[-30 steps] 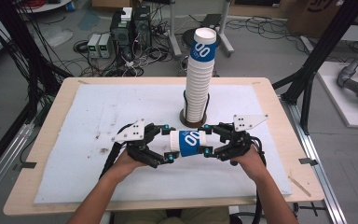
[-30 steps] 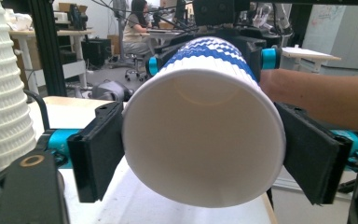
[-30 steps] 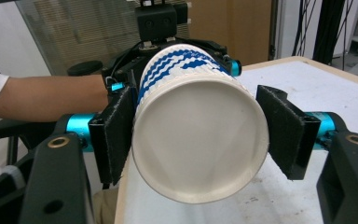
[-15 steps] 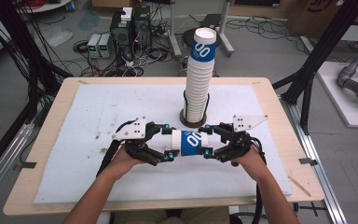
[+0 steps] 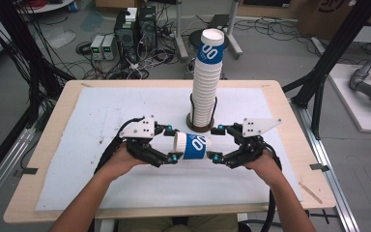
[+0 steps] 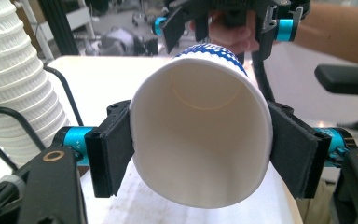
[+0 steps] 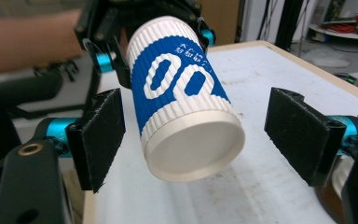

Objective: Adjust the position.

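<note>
Paper cup (image 5: pixel 192 146), white ribbed with blue band, lies level between the tongs; left gripper (image 5: pixel 174 144) clamps its open rim; right gripper (image 5: pixel 213 143), jaws just opening, stands clear around its base; white mat (image 5: pixel 92 111) below; cup stack (image 5: pixel 206 82) beyond.

From the left tool view, I note the cup stack (image 6: pixel 14 79) is cut off at the left and top edges. The cup (image 6: pixel 200 135) hides its own base and the surface (image 6: pixel 98 88) behind it.

The paper cup (image 7: pixel 182 98) has bumpy ribbed sides and a smooth matt bottom. The pads (image 7: pixel 103 135) look like rough black felt. The table (image 5: pixel 43 159) edge is pale wood.
</note>
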`<act>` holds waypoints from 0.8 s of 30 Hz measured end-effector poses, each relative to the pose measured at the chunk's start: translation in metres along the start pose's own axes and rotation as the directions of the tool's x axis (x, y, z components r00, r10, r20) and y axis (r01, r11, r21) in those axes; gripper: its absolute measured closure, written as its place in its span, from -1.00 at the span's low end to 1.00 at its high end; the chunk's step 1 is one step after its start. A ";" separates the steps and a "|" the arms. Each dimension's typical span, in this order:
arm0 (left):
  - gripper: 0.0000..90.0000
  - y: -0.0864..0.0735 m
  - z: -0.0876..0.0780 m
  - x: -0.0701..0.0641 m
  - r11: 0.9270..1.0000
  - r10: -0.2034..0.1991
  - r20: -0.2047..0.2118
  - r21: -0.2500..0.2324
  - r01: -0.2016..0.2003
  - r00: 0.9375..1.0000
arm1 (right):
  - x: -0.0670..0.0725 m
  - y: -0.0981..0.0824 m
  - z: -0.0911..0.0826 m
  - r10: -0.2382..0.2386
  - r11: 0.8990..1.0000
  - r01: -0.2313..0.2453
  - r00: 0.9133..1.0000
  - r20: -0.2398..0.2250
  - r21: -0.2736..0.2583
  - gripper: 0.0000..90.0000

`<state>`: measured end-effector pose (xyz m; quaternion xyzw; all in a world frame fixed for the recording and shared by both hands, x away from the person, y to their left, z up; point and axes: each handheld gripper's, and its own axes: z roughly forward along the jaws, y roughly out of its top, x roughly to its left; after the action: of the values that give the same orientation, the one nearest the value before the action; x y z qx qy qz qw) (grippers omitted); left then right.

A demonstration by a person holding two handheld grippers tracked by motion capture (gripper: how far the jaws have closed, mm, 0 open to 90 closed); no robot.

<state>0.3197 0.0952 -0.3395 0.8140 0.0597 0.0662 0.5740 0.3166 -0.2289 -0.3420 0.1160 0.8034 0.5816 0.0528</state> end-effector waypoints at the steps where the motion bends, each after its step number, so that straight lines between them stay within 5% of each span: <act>1: -0.37 0.002 0.000 0.000 1.000 0.005 -0.002 0.017 -0.005 1.000 | 0.001 0.001 0.001 -0.010 1.000 0.010 1.000 0.005 0.010 -0.55; 9: -0.37 0.020 -0.002 0.003 0.992 0.039 -0.013 0.121 -0.037 0.999 | 0.009 0.012 0.006 -0.106 0.991 0.102 0.994 0.040 0.082 -0.55; 18: -0.37 0.035 0.001 0.006 0.970 0.062 -0.004 0.237 -0.060 0.998 | 0.013 0.027 0.012 -0.191 0.970 0.182 0.981 0.043 0.161 -0.55; 24: -0.37 0.038 0.005 0.009 0.956 0.052 -0.001 0.290 -0.050 0.999 | 0.013 0.035 0.022 -0.245 0.938 0.231 0.969 0.026 0.258 -0.54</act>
<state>0.3299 0.0797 -0.3050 0.8904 0.0501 0.0749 0.4462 0.3135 -0.1948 -0.3158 0.0405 0.8773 0.4601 0.1305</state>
